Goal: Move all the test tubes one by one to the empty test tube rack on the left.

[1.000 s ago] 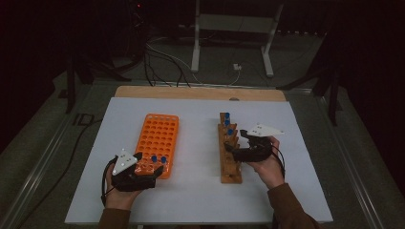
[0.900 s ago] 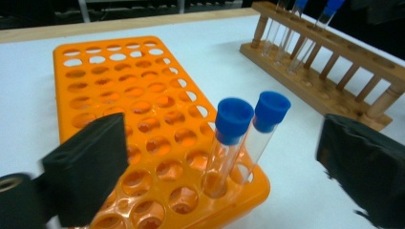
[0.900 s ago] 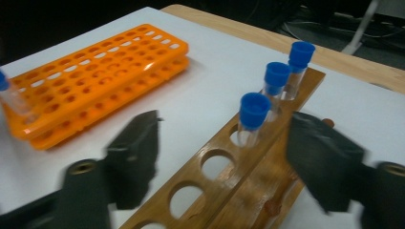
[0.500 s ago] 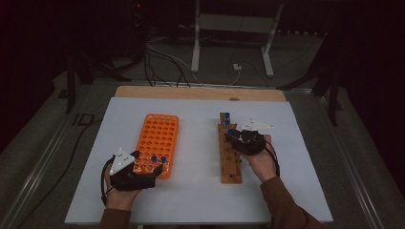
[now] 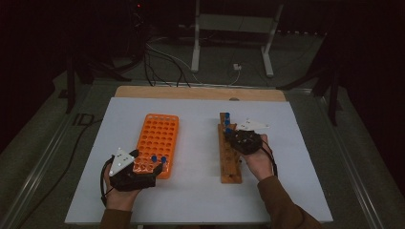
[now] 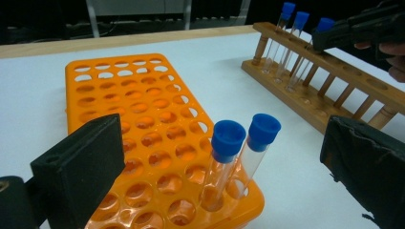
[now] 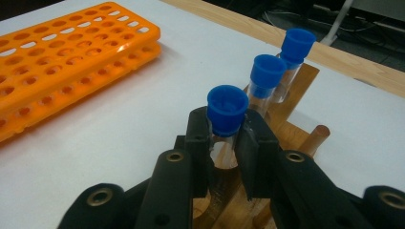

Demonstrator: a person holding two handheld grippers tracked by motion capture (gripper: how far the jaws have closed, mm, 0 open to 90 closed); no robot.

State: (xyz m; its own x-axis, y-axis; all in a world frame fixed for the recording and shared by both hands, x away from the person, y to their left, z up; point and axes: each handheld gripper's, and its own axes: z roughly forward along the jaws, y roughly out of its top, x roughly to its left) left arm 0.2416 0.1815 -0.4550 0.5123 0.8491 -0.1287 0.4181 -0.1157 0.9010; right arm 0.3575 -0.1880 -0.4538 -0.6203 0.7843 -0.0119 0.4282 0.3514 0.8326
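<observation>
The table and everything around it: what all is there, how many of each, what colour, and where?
Table: one, white top with a wooden far edge.
Orange rack: one, plastic, left half of the table.
Wooden rack: one, brown, right half.
Tubes in orange rack: two, clear with blue caps, near corner.
Tubes in wooden rack: three, clear with blue caps, far end.
Stand: one, pale metal, on the floor behind.
Cables: several, on the floor behind.
Left tool: black, open, at the orange rack.
Right tool: black, shut on the nearest wooden-rack tube.

Orange rack (image 5: 158, 138), blue-capped clear tubes (image 6: 228, 157), brown wooden rack (image 5: 229, 157), white table (image 5: 200, 191)
</observation>
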